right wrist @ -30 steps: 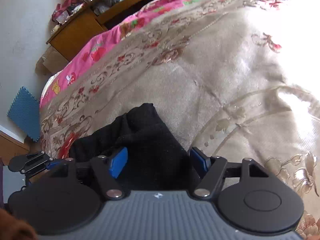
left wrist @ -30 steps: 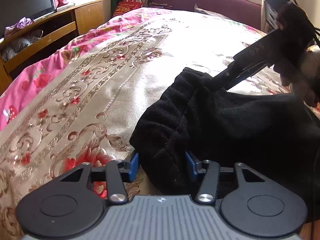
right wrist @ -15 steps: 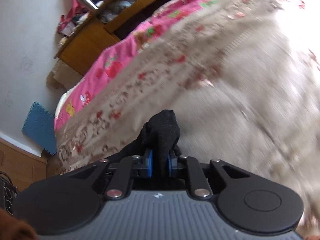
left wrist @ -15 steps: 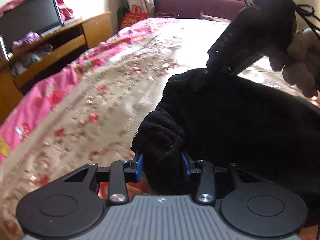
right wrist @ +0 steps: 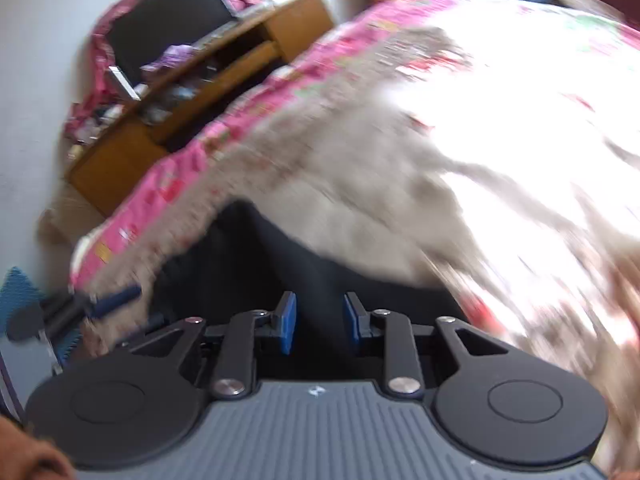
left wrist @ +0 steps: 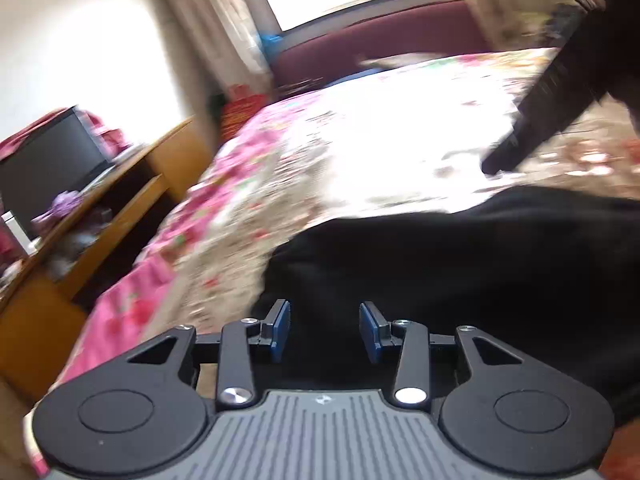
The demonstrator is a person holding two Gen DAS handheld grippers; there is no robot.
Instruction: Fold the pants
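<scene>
The black pants (left wrist: 460, 272) lie spread on the floral bedspread (left wrist: 380, 140), blurred by motion. My left gripper (left wrist: 324, 320) has its blue pads at the near left edge of the pants, with black cloth filling the gap between them. My right gripper (left wrist: 496, 164) comes in from the upper right, its tip just above the far edge of the cloth. In the right wrist view the right gripper (right wrist: 320, 312) is opening; the pants (right wrist: 248, 264) show between its pads, which no longer pinch them. The left gripper (right wrist: 140, 304) is at the cloth's left corner.
A wooden desk (left wrist: 120, 208) with a dark screen (left wrist: 44, 160) stands left of the bed. A maroon headboard (left wrist: 380, 48) and a bright window are at the far end. A blue mat (right wrist: 16, 288) lies on the floor. A hand (right wrist: 28, 460) shows at the bottom left.
Both grippers closed on bunches of the pants, then swung up and away, blurring the views. The right pads have since spread from their tight pinch. The bunch in the left pads now looks flatter.
</scene>
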